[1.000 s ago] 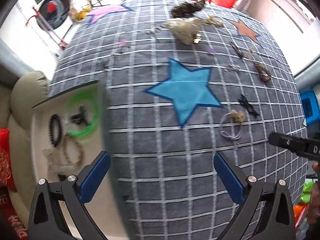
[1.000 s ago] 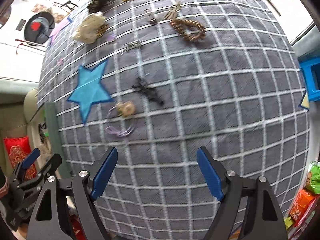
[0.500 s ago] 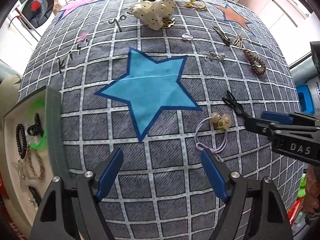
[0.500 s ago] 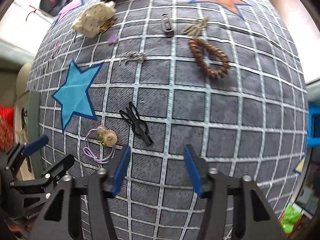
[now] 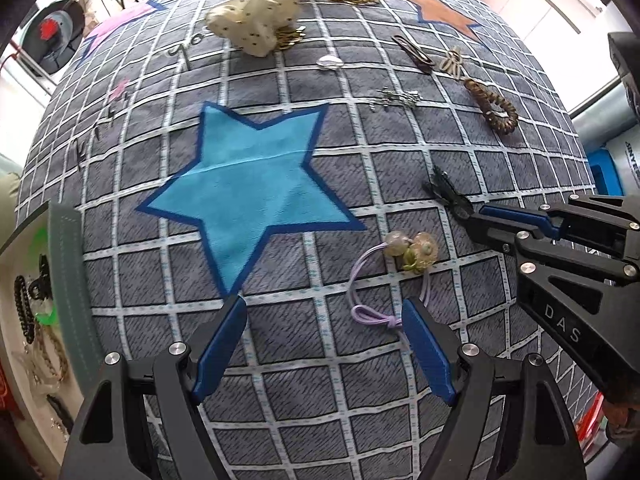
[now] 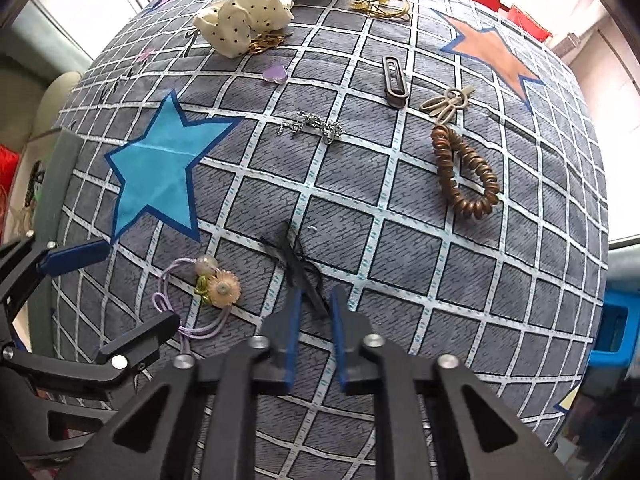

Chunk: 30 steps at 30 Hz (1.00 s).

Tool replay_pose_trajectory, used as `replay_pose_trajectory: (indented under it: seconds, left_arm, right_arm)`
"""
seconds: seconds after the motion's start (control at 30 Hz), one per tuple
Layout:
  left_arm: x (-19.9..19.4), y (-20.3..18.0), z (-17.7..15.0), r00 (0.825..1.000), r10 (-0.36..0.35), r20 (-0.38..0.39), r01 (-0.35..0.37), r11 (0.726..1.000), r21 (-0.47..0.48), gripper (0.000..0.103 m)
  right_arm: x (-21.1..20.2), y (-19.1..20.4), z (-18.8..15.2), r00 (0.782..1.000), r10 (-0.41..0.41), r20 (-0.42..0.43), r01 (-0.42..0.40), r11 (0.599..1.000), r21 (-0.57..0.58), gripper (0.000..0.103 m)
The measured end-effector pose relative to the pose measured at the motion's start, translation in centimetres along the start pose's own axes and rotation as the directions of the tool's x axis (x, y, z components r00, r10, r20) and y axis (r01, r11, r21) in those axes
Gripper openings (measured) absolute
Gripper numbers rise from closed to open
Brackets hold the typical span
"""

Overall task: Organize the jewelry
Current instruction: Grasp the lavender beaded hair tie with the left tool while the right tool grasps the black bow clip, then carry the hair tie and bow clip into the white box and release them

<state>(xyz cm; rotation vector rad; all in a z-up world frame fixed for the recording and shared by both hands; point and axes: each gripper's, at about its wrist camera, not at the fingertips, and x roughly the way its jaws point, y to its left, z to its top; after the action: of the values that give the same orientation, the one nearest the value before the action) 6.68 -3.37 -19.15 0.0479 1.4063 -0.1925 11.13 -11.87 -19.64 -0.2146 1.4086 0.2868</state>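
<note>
The right claw (image 6: 314, 312) has just closed on the black hair clip (image 6: 294, 264), mid-table, ready to lift. The left claw (image 5: 326, 340), spread apart, has dropped beside the lilac flower tie (image 5: 400, 264); the tray (image 5: 64, 280) waits at the table's left edge.

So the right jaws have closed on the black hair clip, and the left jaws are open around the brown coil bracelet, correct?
Not quite. In the left wrist view the left gripper stands open around the lilac flower hair tie, not the brown coil bracelet. The right gripper is closed on the black hair clip.
</note>
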Motion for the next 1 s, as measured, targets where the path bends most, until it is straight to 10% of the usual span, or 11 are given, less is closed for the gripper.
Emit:
replay_pose_trajectory:
  seconds: [0.3,0.53,1.0]
  left_arm:
    - [1.2,-3.4,0.9,0.999,0.040,0.011,-0.041,0.996,0.073,0.075]
    - [0.7,-4.8,1.3,1.000,0.000,0.011,-0.001,0.995,0.102,0.003]
    - [-3.2,-1.5,-0.2,0.995,-0.090,0.047,0.089,0.996,0.019,0.003]
  right_arm:
    - [-0.1,-2.4,-1.2,1.000,0.023,-0.008,-0.022,0.995,0.097,0.008]
    - [-0.8,-5.4,-2.9,0.999,0.051,-0.007,-0.049,0.984,0.172,0.008]
    - [-5.4,-6.6,-6.2,0.990,0.142,0.015,-0.140,0.947,0.288,0.008]
